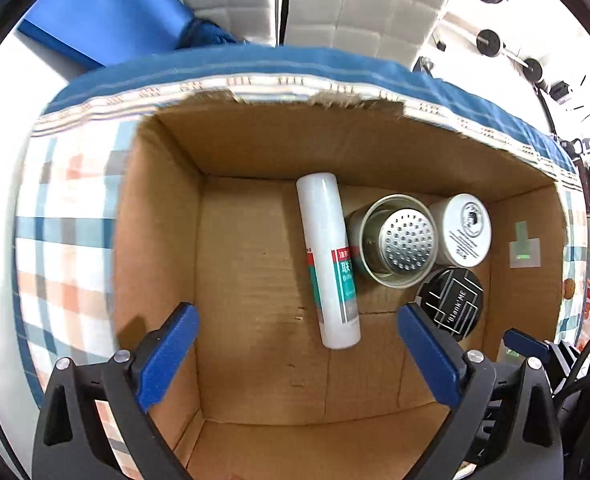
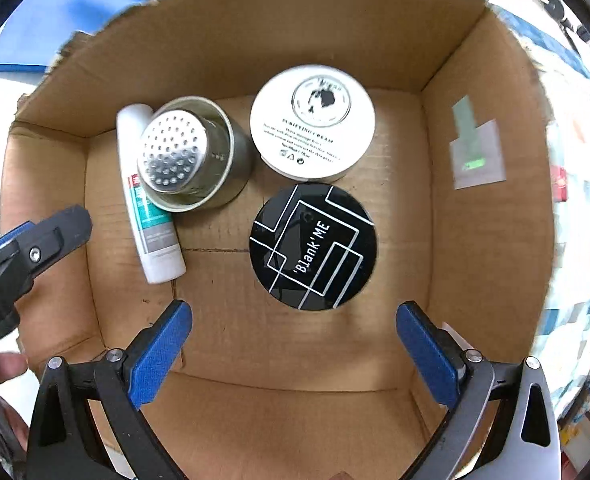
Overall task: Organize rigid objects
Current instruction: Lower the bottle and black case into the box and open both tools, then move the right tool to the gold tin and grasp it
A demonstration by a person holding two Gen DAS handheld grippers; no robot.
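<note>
An open cardboard box [image 1: 255, 152] [image 2: 475, 240] holds several items. A white tube with a teal and red label [image 1: 329, 260] [image 2: 151, 208] lies flat. A metal cup with a perforated insert [image 1: 395, 240] [image 2: 193, 156] leans beside it. A white cream jar [image 1: 465, 229] [image 2: 313, 122] and a black round "Blank ME" compact [image 1: 451, 306] [image 2: 313, 246] stand to the right. My left gripper [image 1: 297, 356] is open and empty above the box floor. My right gripper [image 2: 293, 356] is open and empty, just above the compact.
The box sits on a plaid cloth [image 1: 63, 216] with a blue border [image 1: 295, 62]. A blue pad [image 1: 103, 12] lies beyond it. The left gripper's finger [image 2: 51, 232] shows at the left edge of the right wrist view. A label is stuck on the box's right wall [image 2: 475, 152].
</note>
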